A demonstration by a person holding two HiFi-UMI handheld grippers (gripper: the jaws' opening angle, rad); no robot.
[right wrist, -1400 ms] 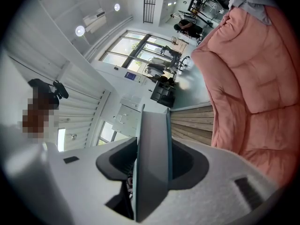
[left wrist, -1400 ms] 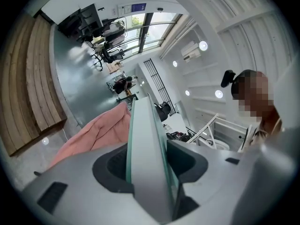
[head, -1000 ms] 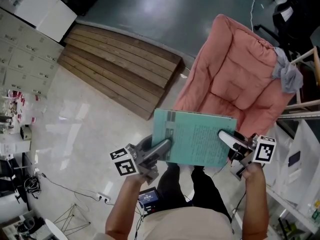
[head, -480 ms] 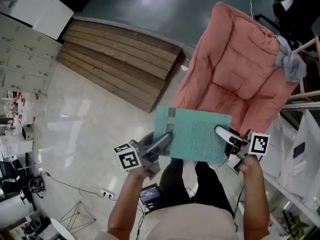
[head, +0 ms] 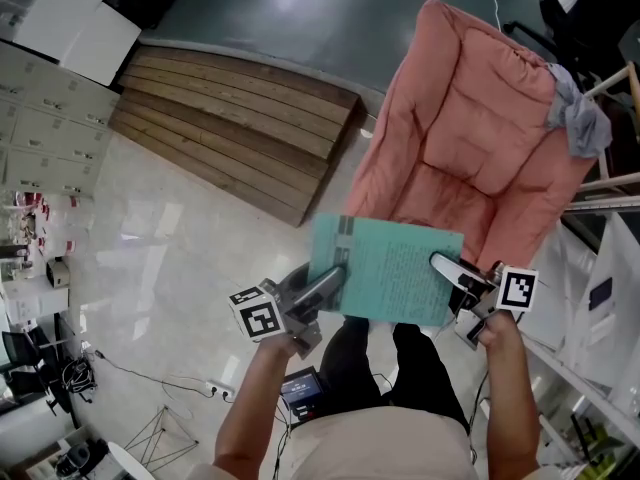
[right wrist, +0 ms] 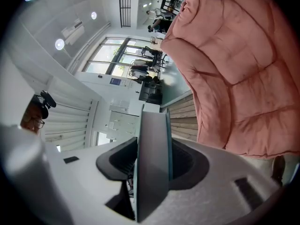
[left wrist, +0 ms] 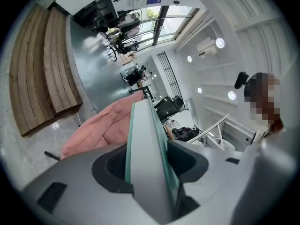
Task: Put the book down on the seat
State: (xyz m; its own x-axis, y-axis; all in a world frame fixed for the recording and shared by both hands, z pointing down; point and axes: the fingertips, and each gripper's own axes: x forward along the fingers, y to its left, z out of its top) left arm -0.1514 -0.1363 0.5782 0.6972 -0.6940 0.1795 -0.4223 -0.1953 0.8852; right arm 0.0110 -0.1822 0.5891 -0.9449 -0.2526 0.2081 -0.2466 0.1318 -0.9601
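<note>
A teal book [head: 388,270] is held flat in front of the person, its back cover with print facing up. My left gripper [head: 328,283] is shut on its left edge, and my right gripper [head: 450,271] is shut on its right edge. In the left gripper view the book [left wrist: 147,149] stands edge-on between the jaws; the right gripper view shows the book [right wrist: 152,158] the same way. The seat is a pink cushioned armchair [head: 480,158] just beyond the book, and the armchair [right wrist: 239,74] fills the right of the right gripper view.
A low wooden platform [head: 235,133] lies on the floor to the left of the armchair. A grey cloth [head: 580,118] hangs at the chair's right side. White shelving [head: 590,338] stands at the right. The person's legs [head: 395,368] are below the book.
The book and both grippers have shifted slightly toward the armchair and left in the head view. Both grips on the book are unchanged.
</note>
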